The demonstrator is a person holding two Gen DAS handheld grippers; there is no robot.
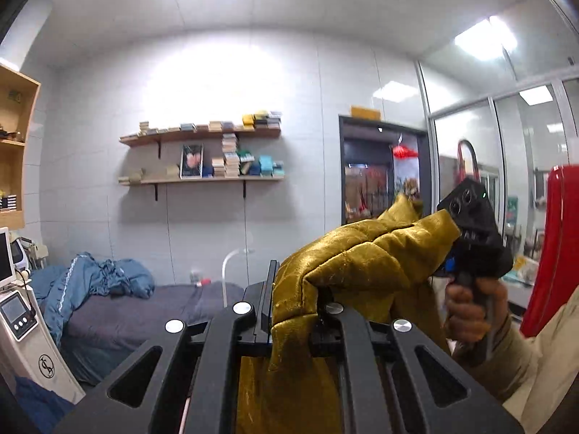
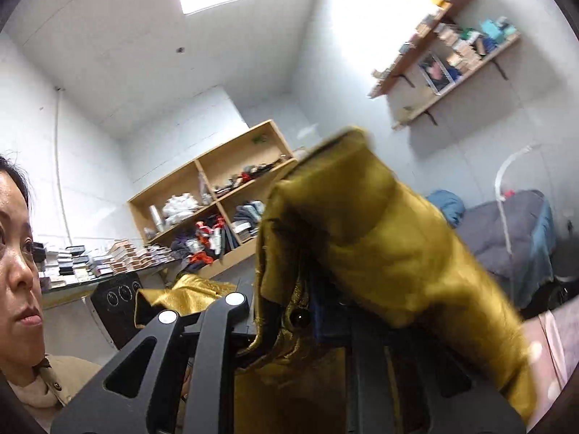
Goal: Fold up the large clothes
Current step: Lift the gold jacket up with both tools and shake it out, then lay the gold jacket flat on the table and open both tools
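Left gripper [image 1: 289,300] clamped tight on gold jacket [image 1: 347,264], padded fabric bunched between jaws, rest hanging below. Right gripper [image 2: 289,311] pinches same jacket [image 2: 380,238], cloth covering its jaws. Bed [image 1: 152,311], wall shelves [image 1: 202,155] behind.

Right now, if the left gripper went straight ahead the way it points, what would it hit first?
The left gripper is shut on the gold quilted jacket, which bunches in front of it. Past that fabric, the line looks free until the white wall below the bookshelves, above the bed, though depth is hard to judge.
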